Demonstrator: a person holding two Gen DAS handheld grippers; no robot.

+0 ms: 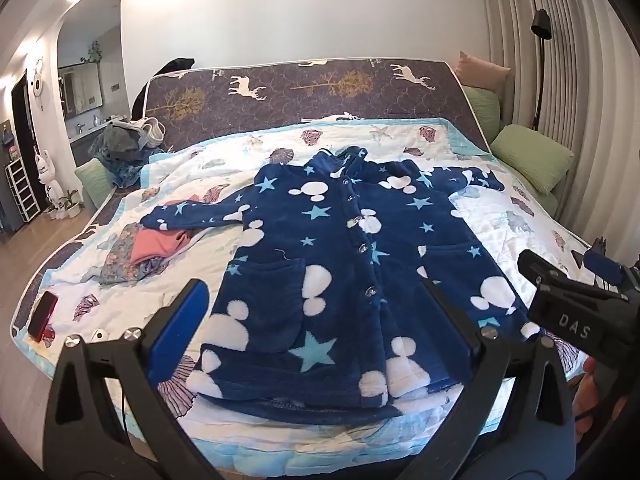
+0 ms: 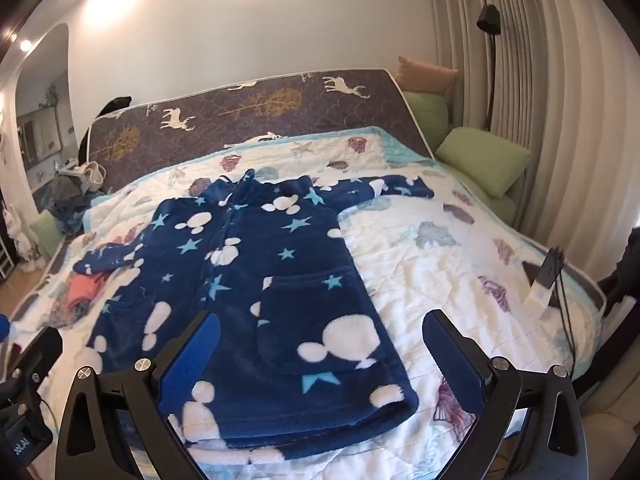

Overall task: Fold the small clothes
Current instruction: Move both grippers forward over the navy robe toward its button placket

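navy fleece button-front robe with white and pale-blue star print (image 1: 340, 264) lies flat, face up, mid-bed on white shell-print quilt (image 2: 440, 264); risk: thick pile slips or quilt gets pinched too; left gripper (image 1: 320, 316) and right gripper (image 2: 320, 344) both wide, empty, above near hem; left sleeve overlaps pink folded garment (image 1: 160, 244), may drag it.

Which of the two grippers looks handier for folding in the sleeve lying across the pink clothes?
Probably the left gripper: that sleeve of the blue robe stretches out on its side. The right gripper, also open, hovers over the opposite hem corner.
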